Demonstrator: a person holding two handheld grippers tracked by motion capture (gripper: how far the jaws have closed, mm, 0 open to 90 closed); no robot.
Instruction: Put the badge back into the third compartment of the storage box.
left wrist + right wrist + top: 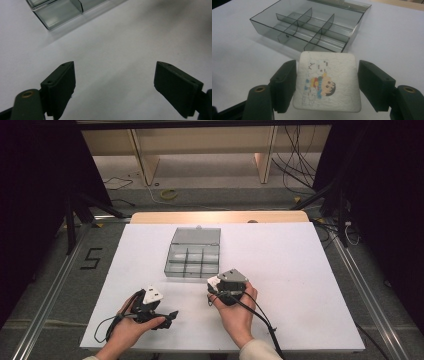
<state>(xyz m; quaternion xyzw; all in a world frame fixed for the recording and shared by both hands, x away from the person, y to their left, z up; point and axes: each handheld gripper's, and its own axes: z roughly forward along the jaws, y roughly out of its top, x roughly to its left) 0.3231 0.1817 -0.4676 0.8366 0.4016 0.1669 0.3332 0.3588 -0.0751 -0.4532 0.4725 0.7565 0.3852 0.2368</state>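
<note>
So the right gripper [327, 82] has a white square pad [327, 81] sitting between its jaws, one jaw at each side edge. In the right gripper view the left jaw looks like it's touching the pad's edge, and the right jaw is right up against the other edge, maybe with a hair of a gap, can't say for sure. I'd call it gripped across its width, so the jaws stand fairly wide. The pad is flat, rounded corners, a bit grubby, with a faded print of a cartoon kid: round face, dark hair, red and yellow top, some blue bits beside it. There are a few dark marks above the figure that could be lettering, something like a "Y", but they're too worn to read. No brand I can make out.

Just past the pad is the smoky clear box [307, 30], lid open and laid back, with dividers splitting it into compartments. They look bare from here. In the high view the box [192, 255] sits mid-table, and the right gripper [227, 282] is just in front of its near right corner, held in the person's right hand [237, 307].

The left gripper [115, 82] hangs over bare white table [112, 45], jaws spread wide with nothing between them, a corner of the box at the top of its view. From above, it [150, 307] is well left of the right one.

One readable thing: a black "5" [91, 258] marked on the floor left of the table.
</note>
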